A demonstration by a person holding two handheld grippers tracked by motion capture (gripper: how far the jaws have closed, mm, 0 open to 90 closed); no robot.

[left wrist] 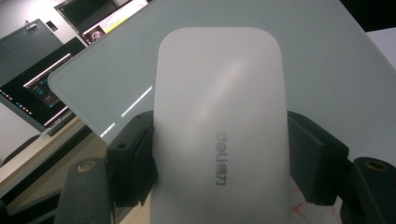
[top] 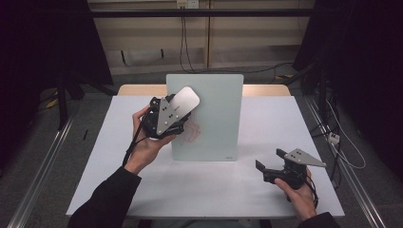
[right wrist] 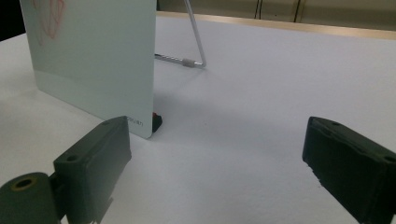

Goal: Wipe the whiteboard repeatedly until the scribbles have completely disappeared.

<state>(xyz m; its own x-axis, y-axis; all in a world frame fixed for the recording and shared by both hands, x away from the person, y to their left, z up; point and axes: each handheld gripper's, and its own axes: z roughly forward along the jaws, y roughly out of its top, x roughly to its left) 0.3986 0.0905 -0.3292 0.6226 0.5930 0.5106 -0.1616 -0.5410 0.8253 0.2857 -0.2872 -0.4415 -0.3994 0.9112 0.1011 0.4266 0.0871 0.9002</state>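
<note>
A: Where is the flat white plastic eraser block (top: 184, 100), rounded at the corners?

B: The left gripper (top: 177, 110) holds it above the white surface (top: 199, 183), against the front of the upright frosted pale-green glass board (top: 216, 118). Both jaws are clamped on the block's 2 long edges. Faint red scribbles (top: 191, 133) sit just below it on the board.

A: How will it handle?

B: My guess: light, stiff and smooth, so somewhat slippery. Gripping the long edges near the middle, as now, looks soundest. The glass board is likely fragile, so press gently.

A: And the right gripper (top: 271, 172)?

B: It rests low near the surface's right front, jaws wide apart, holding nothing.

A: What do the views add?

B: The left gripper view shows grey lettering printed on the eraser block (left wrist: 219, 135) and computer screens (left wrist: 44, 88) beyond the board. The right gripper view shows the thin wire stand (right wrist: 195, 35) propping the board from behind, plus a small black and red foot (right wrist: 157, 120) at its corner.
</note>
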